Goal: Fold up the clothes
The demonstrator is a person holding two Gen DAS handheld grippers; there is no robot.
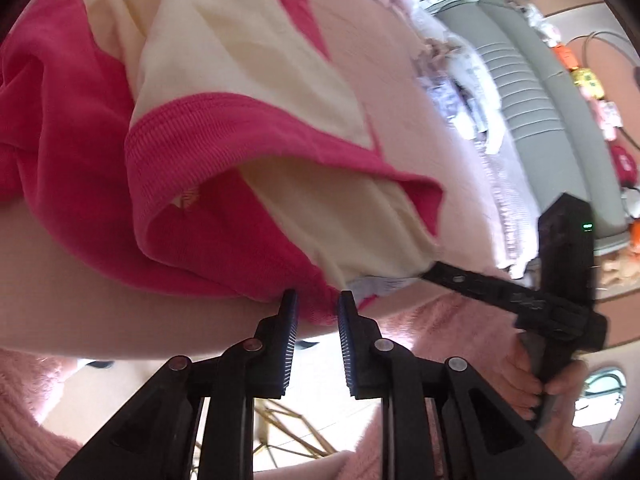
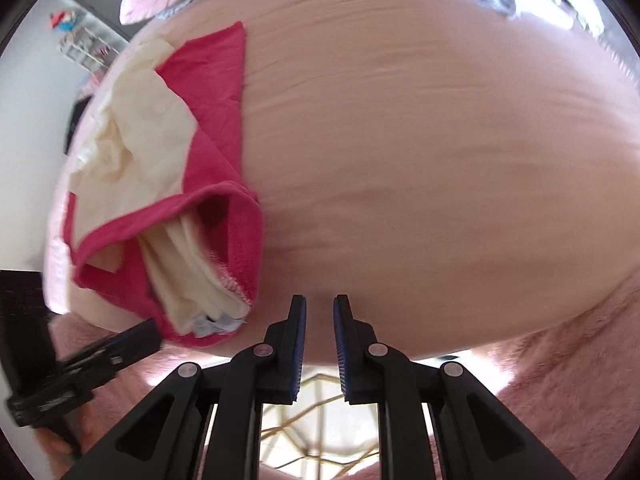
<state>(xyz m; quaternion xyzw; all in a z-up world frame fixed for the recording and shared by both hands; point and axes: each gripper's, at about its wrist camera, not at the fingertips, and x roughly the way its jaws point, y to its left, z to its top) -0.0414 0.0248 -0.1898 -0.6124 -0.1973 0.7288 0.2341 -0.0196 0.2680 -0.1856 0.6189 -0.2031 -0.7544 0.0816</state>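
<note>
Two hand-held grippers, left [image 1: 314,300] and right [image 2: 320,304], narrowly parted, one pink-and-cream garment [image 2: 176,184].

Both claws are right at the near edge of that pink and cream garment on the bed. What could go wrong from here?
1. The left gripper has its jaws apart at the bunched hem of the garment; closing could catch only one layer, so the fold drags crooked.
2. The right gripper is open over the bare pink sheet and might pinch sheet instead.
3. The two grippers sit close and could bump.
</note>
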